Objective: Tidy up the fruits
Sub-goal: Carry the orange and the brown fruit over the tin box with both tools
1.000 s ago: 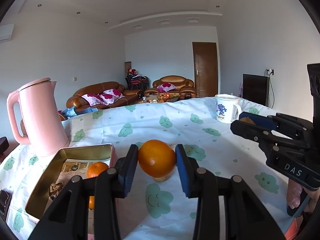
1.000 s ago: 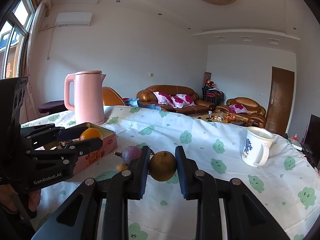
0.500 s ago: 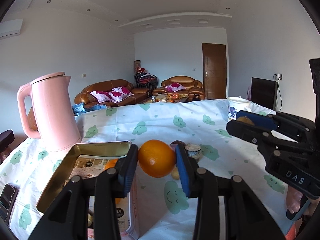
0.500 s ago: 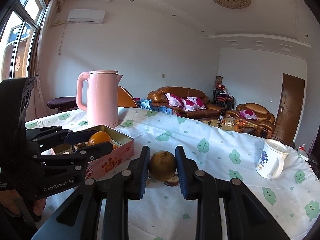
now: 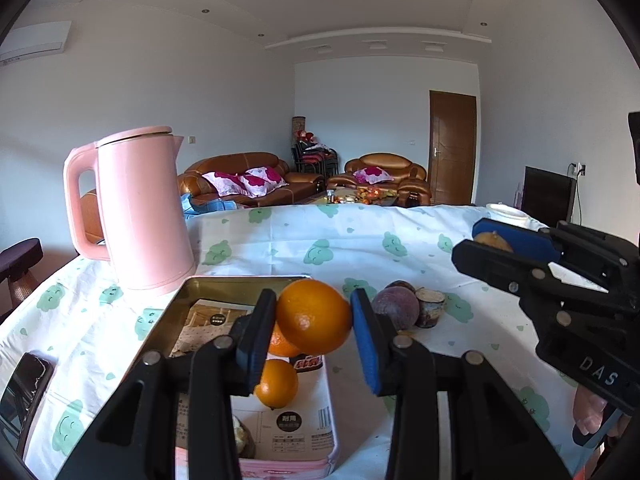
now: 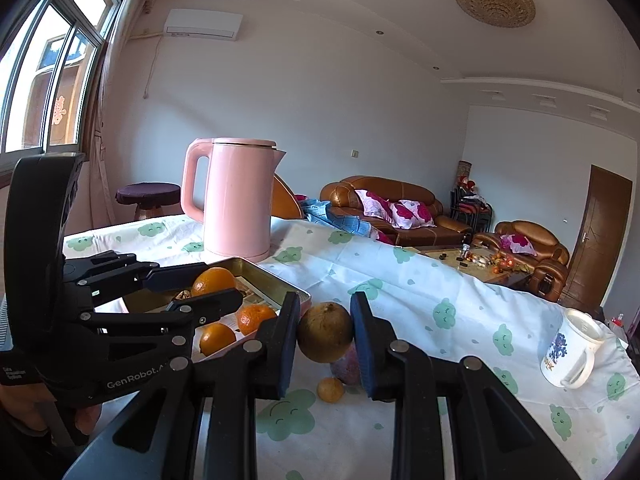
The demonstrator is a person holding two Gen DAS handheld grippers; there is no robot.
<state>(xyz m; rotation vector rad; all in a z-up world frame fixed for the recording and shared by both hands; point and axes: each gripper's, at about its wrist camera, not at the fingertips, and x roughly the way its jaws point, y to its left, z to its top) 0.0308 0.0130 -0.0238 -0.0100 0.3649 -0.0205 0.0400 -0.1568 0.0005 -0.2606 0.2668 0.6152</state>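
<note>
My left gripper (image 5: 314, 322) is shut on a large orange (image 5: 314, 316) and holds it above the right edge of an open metal tin (image 5: 240, 280). Two smaller oranges (image 5: 277, 383) lie in the tin. My right gripper (image 6: 325, 334) is shut on a round brown fruit (image 6: 325, 332), held above the tablecloth right of the tin (image 6: 276, 280). A purple fruit (image 5: 396, 306) and a small cut brown piece (image 5: 430, 306) lie on the cloth. A small orange fruit (image 6: 330, 389) lies below my right gripper.
A pink kettle (image 5: 140, 208) stands behind the tin at the left. A white mug (image 6: 570, 354) stands at the right of the table. A dark phone (image 5: 20, 392) lies at the left table edge. The tablecloth (image 6: 440, 292) is white with green clouds.
Both grippers moved left with their fruits. The orange now hangs over the tin's right edge, and the brown fruit is closer to the tin.
</note>
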